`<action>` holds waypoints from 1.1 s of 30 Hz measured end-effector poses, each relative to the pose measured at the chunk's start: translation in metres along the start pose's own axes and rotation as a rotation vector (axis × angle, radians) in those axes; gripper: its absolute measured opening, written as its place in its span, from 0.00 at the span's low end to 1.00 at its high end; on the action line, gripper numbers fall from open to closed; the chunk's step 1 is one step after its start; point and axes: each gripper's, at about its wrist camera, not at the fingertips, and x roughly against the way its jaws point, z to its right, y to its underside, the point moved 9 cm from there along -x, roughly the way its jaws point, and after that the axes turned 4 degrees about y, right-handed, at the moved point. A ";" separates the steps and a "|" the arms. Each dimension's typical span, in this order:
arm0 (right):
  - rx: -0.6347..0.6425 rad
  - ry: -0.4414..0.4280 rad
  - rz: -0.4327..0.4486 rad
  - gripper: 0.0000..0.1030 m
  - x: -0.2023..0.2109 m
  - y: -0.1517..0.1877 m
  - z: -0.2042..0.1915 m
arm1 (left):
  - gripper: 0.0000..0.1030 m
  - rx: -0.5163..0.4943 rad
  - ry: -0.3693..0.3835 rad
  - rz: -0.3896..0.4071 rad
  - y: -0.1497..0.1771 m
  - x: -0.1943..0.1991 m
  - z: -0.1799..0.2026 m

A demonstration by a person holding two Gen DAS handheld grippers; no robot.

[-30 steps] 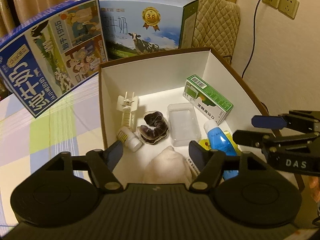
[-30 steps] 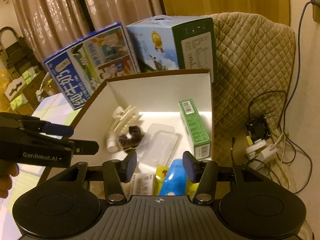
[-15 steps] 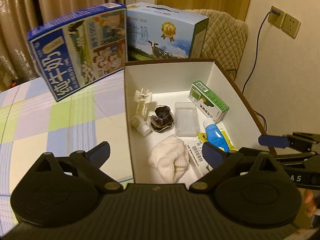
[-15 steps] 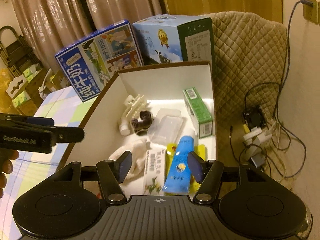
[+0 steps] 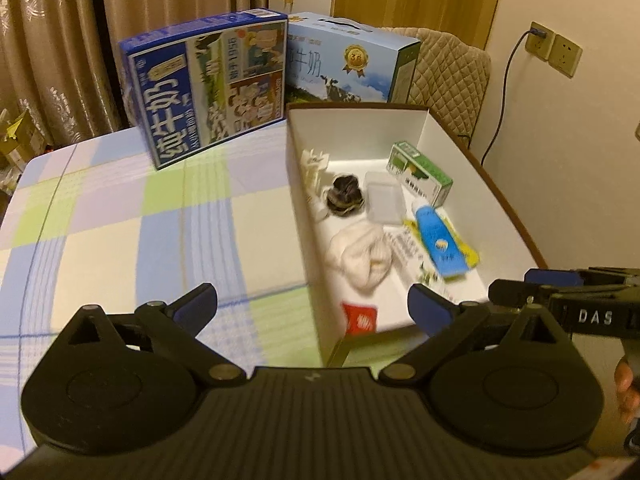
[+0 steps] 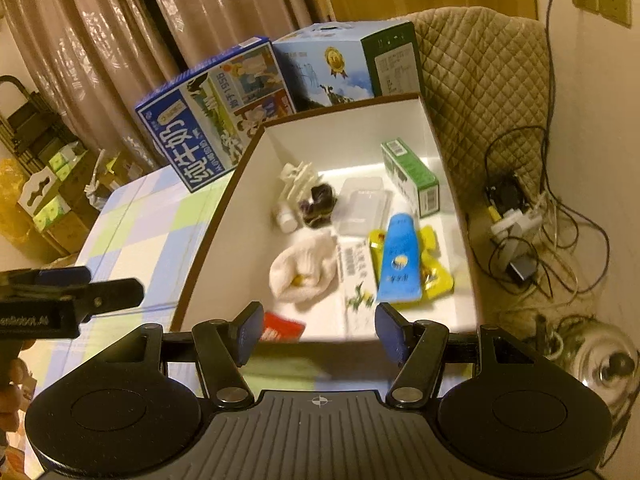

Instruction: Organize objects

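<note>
The box fills the middle of the right-wrist frame, its long axis running away from the jaws. Both the right gripper and left gripper are spread and empty; the right looks nearer.

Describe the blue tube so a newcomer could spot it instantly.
Find the open white box with brown outer walls on the checked tablecloth. Along its right-hand side, nearer than the green carton, the blue tube lies flat on a yellow packet. It is the only bright blue item inside.
</note>
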 end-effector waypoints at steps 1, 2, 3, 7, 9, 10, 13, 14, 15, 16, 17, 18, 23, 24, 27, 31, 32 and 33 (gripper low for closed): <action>-0.005 0.001 -0.004 0.57 0.003 0.006 -0.006 | 0.98 0.001 -0.004 0.001 0.006 0.007 -0.005; -0.007 0.001 -0.005 0.57 0.005 0.010 -0.012 | 0.98 0.001 -0.011 0.003 0.012 0.013 -0.009; -0.008 0.002 -0.005 0.57 0.007 0.015 -0.017 | 0.99 0.000 -0.014 0.004 0.017 0.019 -0.013; -0.007 0.007 -0.011 0.57 0.015 0.036 -0.044 | 0.99 -0.006 -0.030 0.013 0.039 0.045 -0.031; -0.003 0.007 -0.018 0.57 0.017 0.045 -0.056 | 0.99 -0.004 -0.038 0.021 0.049 0.059 -0.040; 0.002 0.007 -0.021 0.57 0.019 0.051 -0.064 | 0.99 0.001 -0.041 0.024 0.054 0.066 -0.044; 0.017 0.009 -0.029 0.57 0.024 0.065 -0.082 | 0.99 0.016 -0.048 0.032 0.070 0.084 -0.058; 0.021 0.008 -0.031 0.57 0.026 0.070 -0.087 | 0.99 0.021 -0.053 0.032 0.076 0.090 -0.062; 0.026 0.006 -0.033 0.57 0.028 0.075 -0.094 | 0.99 0.024 -0.057 0.033 0.081 0.095 -0.066; 0.030 0.004 -0.033 0.57 0.030 0.079 -0.098 | 0.99 0.027 -0.059 0.034 0.086 0.100 -0.070; 0.037 0.002 -0.033 0.57 0.032 0.084 -0.104 | 0.99 0.033 -0.063 0.033 0.092 0.106 -0.075; 0.043 -0.001 -0.035 0.57 0.034 0.089 -0.111 | 0.99 0.039 -0.067 0.032 0.097 0.111 -0.079; 0.064 -0.018 -0.039 0.57 0.043 0.108 -0.138 | 0.99 0.067 -0.080 0.029 0.121 0.135 -0.098; 0.067 -0.021 -0.038 0.57 0.045 0.112 -0.143 | 0.99 0.071 -0.079 0.027 0.126 0.139 -0.100; 0.074 -0.031 -0.041 0.57 0.050 0.123 -0.157 | 0.99 0.087 -0.088 -0.001 0.142 0.147 -0.108; 0.090 -0.043 -0.047 0.57 0.056 0.136 -0.174 | 0.99 0.098 -0.115 -0.017 0.159 0.157 -0.120; 0.096 -0.046 -0.050 0.57 0.057 0.140 -0.178 | 0.99 0.104 -0.117 -0.019 0.163 0.159 -0.122; 0.101 -0.047 -0.052 0.57 0.057 0.142 -0.182 | 0.99 0.110 -0.116 -0.019 0.165 0.162 -0.125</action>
